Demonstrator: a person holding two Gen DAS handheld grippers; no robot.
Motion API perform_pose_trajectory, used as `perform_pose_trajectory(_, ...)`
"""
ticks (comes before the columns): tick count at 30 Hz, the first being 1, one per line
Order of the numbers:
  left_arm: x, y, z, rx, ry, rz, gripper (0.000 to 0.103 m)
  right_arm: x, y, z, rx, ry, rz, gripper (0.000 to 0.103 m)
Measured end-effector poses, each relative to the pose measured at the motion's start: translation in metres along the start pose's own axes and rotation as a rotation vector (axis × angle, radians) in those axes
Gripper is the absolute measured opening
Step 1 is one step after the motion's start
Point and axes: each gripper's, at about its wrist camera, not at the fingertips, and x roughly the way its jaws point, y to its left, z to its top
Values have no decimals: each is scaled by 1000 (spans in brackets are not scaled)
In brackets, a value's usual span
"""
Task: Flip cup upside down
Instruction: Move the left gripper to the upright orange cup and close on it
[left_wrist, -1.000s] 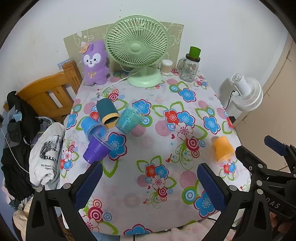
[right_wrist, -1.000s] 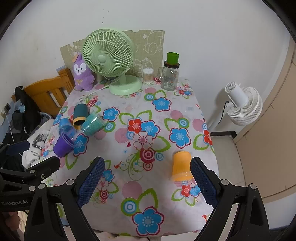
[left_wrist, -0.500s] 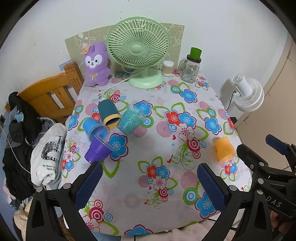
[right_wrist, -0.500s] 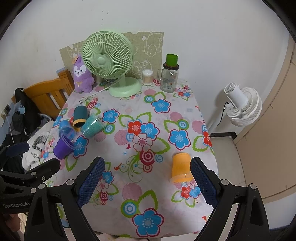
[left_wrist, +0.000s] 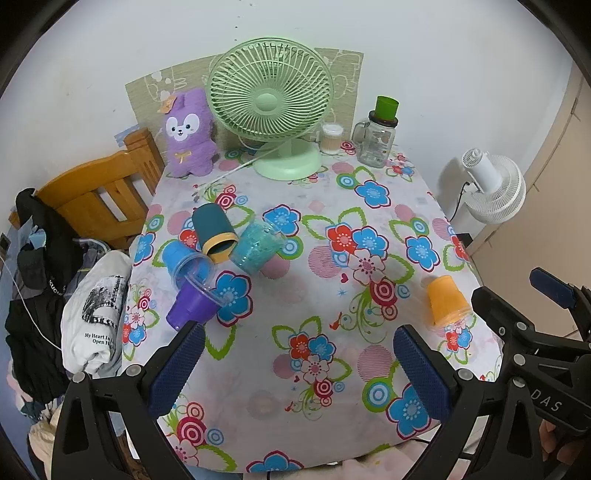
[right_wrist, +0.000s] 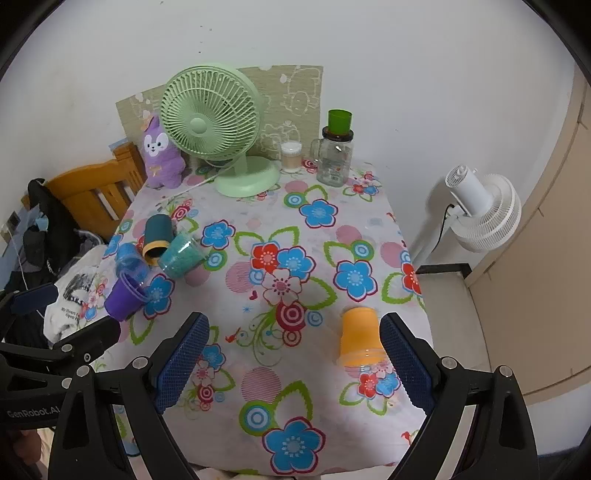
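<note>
An orange cup (left_wrist: 447, 302) stands upside down near the table's right edge; it also shows in the right wrist view (right_wrist: 359, 336). Several cups lie on their sides at the left: a dark teal cup (left_wrist: 213, 233), a glittery teal cup (left_wrist: 258, 248), a blue cup (left_wrist: 186, 261) and a purple cup (left_wrist: 192, 303). My left gripper (left_wrist: 297, 371) is open and empty above the table's front. My right gripper (right_wrist: 291, 360) is open and empty, its right finger close beside the orange cup.
A green desk fan (left_wrist: 271, 101), a purple plush toy (left_wrist: 188, 134), a glass jar with a green cap (left_wrist: 378, 138) and a small container (left_wrist: 331, 137) stand at the back. A wooden chair (left_wrist: 99, 195) with clothes stands at the left, a white floor fan (left_wrist: 491, 188) at the right.
Both grippers have pulled back and up slightly from the table. The cups have not moved.
</note>
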Motion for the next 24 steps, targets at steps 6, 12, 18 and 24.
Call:
perform_pose_trajectory(6, 13, -18, 10, -3, 17, -19, 103, 7, -16, 2, 1, 17, -10, 95)
perform_pose_trajectory(12, 40, -41, 17, 2, 66, -35, 103, 25, -46, 4, 39, 61, 7, 95)
perform_pose_trajectory(18, 82, -78, 15, 21, 137, -59, 103, 51, -82, 1, 67, 104, -16, 95)
perform_pose_trajectory(24, 123, -116, 8, 58, 216, -102, 103, 82, -120, -9, 109, 152, -44, 95)
